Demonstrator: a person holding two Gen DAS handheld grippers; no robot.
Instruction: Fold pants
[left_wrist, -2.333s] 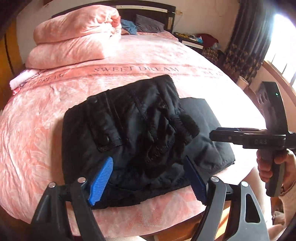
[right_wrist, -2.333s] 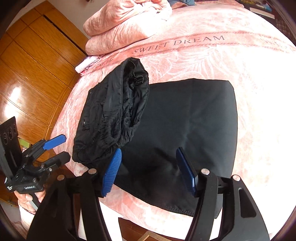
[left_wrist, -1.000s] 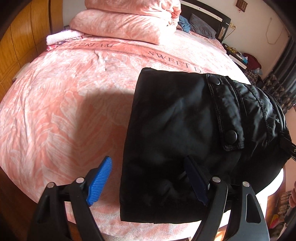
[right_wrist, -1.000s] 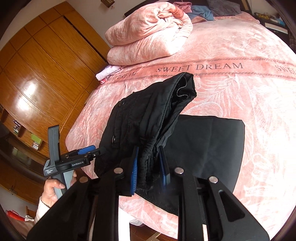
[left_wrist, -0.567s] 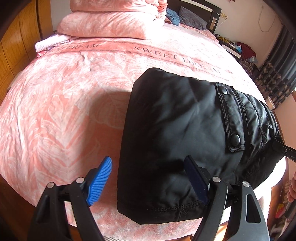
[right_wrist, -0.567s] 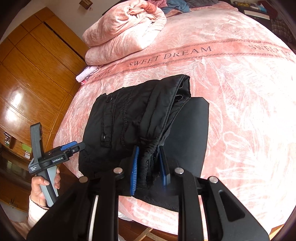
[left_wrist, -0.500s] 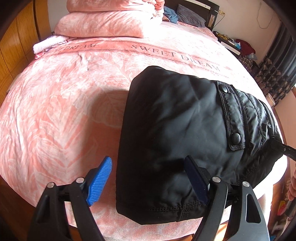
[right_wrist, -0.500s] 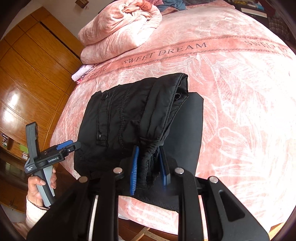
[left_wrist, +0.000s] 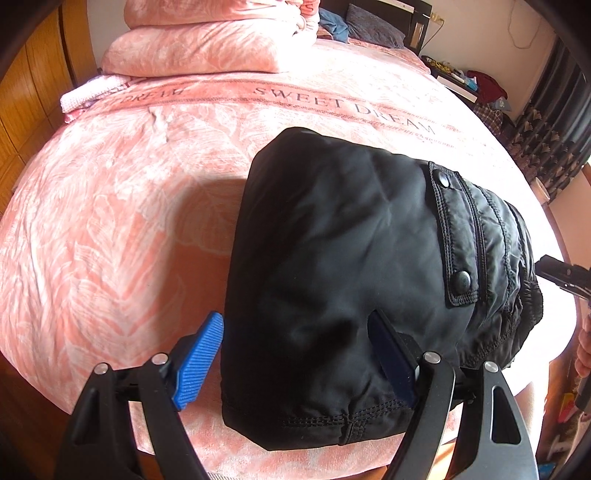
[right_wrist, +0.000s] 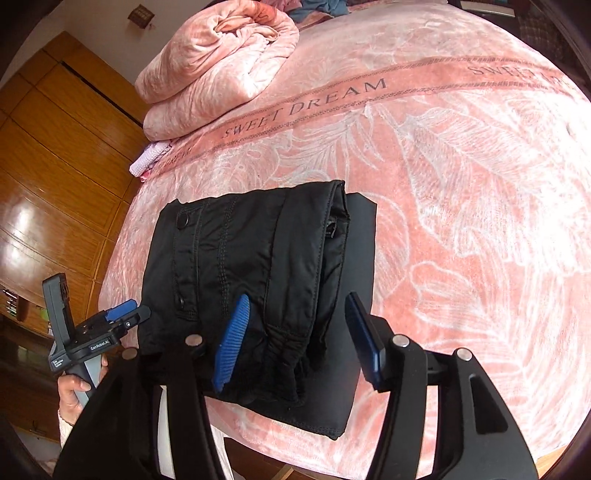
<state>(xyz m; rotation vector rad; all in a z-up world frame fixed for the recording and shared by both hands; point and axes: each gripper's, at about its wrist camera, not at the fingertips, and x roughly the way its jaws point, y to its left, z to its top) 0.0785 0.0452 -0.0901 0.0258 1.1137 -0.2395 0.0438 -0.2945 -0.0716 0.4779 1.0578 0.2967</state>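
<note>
Directly ahead of the right gripper (right_wrist: 295, 339), the black pants (right_wrist: 255, 273) lie folded into a compact block on the pink bedspread (right_wrist: 461, 184), near its front edge. The right gripper's jaws stand apart, straddling the gathered waistband end without clamping it. The left gripper (left_wrist: 295, 365) is likewise spread wide, its blue pads (left_wrist: 197, 354) on either side of the stitched hem edge, holding nothing.

Step in hand, as judged: release after the last fold. The upper layer sits short of the lower one on the far side of the right gripper, so the stack is not flush.

Next move, as judged: withdraw both grippers clear without snagging the cloth, or press the top layer flat to square the edges.

Materials: the pants are smooth, slightly glossy woven fabric with quilted seams, a snap-fastened flap (left_wrist: 456, 236) and an elastic, puckered waistband. The bedspread is plush velvet with a pale leaf pattern.
</note>
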